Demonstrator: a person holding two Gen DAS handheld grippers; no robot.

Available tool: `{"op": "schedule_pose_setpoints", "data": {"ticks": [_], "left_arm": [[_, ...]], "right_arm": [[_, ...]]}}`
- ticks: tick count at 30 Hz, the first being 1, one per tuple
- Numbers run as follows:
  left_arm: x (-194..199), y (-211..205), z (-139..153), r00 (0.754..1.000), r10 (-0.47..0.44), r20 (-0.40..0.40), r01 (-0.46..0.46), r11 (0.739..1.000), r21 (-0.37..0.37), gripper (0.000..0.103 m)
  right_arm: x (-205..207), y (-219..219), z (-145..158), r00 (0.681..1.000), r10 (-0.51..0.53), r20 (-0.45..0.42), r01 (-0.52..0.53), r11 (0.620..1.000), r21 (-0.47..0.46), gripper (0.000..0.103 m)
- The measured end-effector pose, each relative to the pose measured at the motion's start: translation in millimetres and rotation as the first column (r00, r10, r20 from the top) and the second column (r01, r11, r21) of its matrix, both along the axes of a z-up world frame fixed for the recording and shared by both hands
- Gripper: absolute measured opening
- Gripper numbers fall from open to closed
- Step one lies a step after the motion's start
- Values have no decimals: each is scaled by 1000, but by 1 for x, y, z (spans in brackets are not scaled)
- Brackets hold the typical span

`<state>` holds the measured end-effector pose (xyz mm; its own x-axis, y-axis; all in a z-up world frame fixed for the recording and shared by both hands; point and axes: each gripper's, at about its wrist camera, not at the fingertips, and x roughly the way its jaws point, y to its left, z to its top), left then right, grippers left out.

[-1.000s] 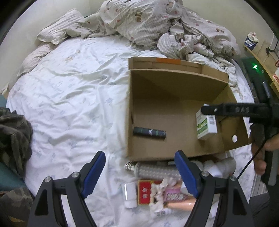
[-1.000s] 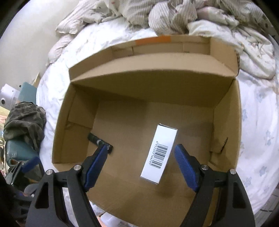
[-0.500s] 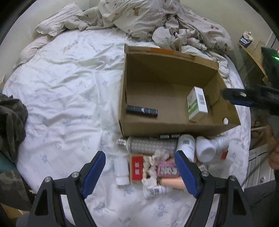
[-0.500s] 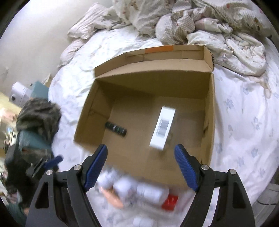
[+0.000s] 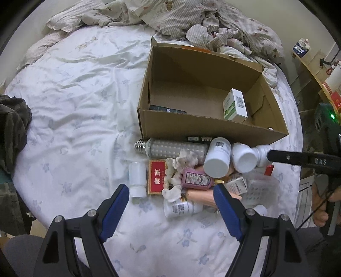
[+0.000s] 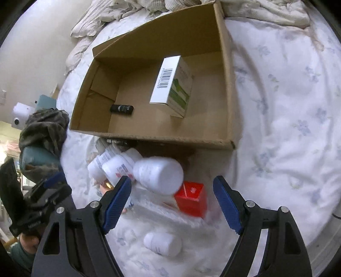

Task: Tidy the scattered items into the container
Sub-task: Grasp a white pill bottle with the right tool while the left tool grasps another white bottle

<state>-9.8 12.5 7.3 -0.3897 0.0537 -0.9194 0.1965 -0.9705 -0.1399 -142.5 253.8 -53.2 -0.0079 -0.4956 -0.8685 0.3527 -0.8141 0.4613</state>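
An open cardboard box [image 5: 213, 125] lies on the bed; it also shows in the right wrist view [image 6: 226, 85]. Inside lie a green-and-white carton [image 5: 235, 104] [image 6: 172, 87] and a black tube [image 5: 167, 109] [image 6: 122, 109]. In front of the box is a pile: an LED bulb [image 5: 172, 147], white bottles [image 5: 217, 157] [image 6: 158, 174], a red packet [image 5: 157, 180], a pink bottle [image 5: 197, 179], a red box [image 6: 191, 199]. My left gripper [image 5: 171, 209] is open and empty above the pile's near edge. My right gripper [image 6: 171, 205] is open and empty over the white bottle and red box.
The bed has a white flowered sheet [image 5: 74, 95]. Rumpled bedding [image 5: 191, 19] lies behind the box. A dark garment [image 5: 12, 127] hangs at the left edge. A wooden shelf [image 5: 315, 64] stands at the right.
Both grippers have pulled back from the box toward the pile in front of it. The right gripper left the green-and-white carton inside the box. Both stay open.
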Motion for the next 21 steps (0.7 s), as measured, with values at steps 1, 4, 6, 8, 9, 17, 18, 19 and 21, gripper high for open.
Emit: {"op": "schedule_pose_setpoints", "data": {"ticks": [1, 4, 6, 8, 9, 17, 18, 19, 21], "left_arm": [[0, 1, 0, 1000, 1, 0, -1, 1000, -6, 82], [3, 6, 2, 1000, 2, -6, -2, 1000, -13, 82], [5, 9, 3, 1000, 2, -7, -3, 1000, -14, 82], [6, 13, 5, 1000, 3, -10, -3, 1000, -23, 82], [6, 14, 6, 1000, 0, -14, 0, 1000, -22, 82], [-6, 32, 2, 997, -60, -53, 54, 994, -98, 82], [-9, 34, 1, 996, -72, -58, 66, 993, -96, 82], [-10, 36, -1, 995, -82, -62, 76, 992, -97, 82], [-16, 44, -3, 992, -110, -68, 102, 989, -107, 82]], "right_arm": [[-3, -3, 0, 1000, -3, -2, 3, 1000, -10, 82], [-7, -7, 1, 1000, -16, 8, 17, 999, -43, 82], [-8, -13, -5, 1000, -15, 20, 15, 1000, -18, 82], [-8, -15, -11, 999, -18, 40, 18, 1000, -10, 82], [-8, -15, -13, 998, -21, 53, 21, 1000, -14, 80], [-4, -10, 0, 999, -28, 43, 31, 997, -74, 50], [-4, -8, 5, 999, -39, 33, 42, 996, -82, 50], [-4, -6, 9, 999, -44, 26, 46, 995, -91, 50], [-5, 0, 22, 999, -50, 7, 50, 992, -113, 50]]}}
